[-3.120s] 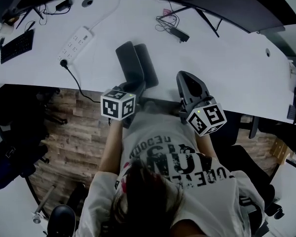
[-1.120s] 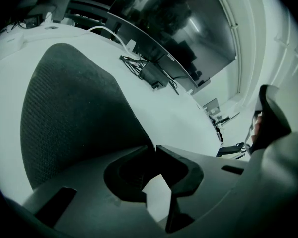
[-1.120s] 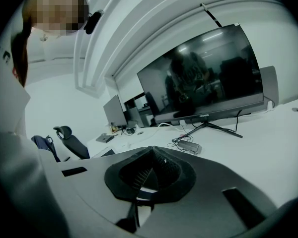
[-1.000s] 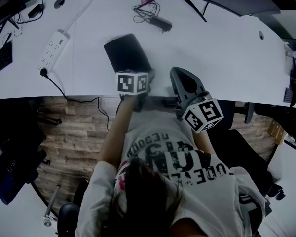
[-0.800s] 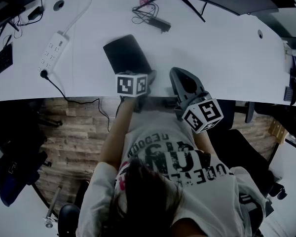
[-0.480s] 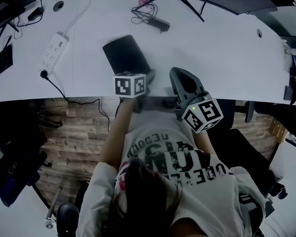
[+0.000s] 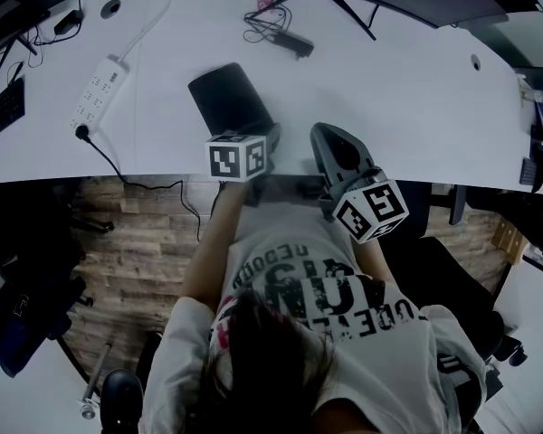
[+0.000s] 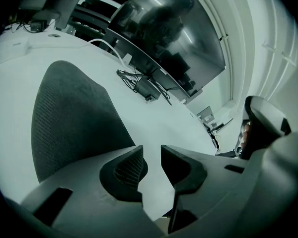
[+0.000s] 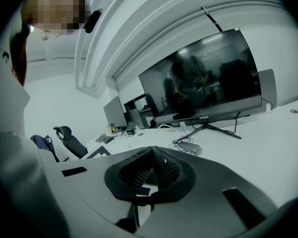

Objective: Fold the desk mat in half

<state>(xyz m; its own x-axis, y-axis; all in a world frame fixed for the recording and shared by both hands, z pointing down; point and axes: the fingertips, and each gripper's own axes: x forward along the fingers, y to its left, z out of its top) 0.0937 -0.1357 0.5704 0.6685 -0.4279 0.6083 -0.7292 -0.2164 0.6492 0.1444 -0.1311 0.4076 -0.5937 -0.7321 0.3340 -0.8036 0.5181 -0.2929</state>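
The dark desk mat (image 7: 231, 98) lies flat on the white desk (image 7: 425, 107), doubled over into a small rectangle. In the left gripper view the desk mat (image 8: 72, 113) fills the left side. My left gripper (image 7: 270, 136) sits at the mat's near right corner. Its jaws (image 8: 151, 151) are closing with a gap still between them, and only bare desk shows through that gap. My right gripper (image 7: 326, 136) rests at the desk's front edge, right of the mat and apart from it. In its own view, the right gripper (image 9: 152, 150) is shut on nothing.
A power strip (image 7: 98, 87) with its cord lies at the left. A cable bundle with an adapter (image 7: 281, 30) sits behind the mat. A large monitor (image 9: 208, 83) stands at the back and a keyboard (image 7: 0, 107) at the far left. The desk's front edge runs under both grippers.
Three seconds ago the mat stood humped in mid-fold by the left gripper; now it lies flat and doubled. In the last second the left gripper's cube shifted slightly. The right gripper stayed still.
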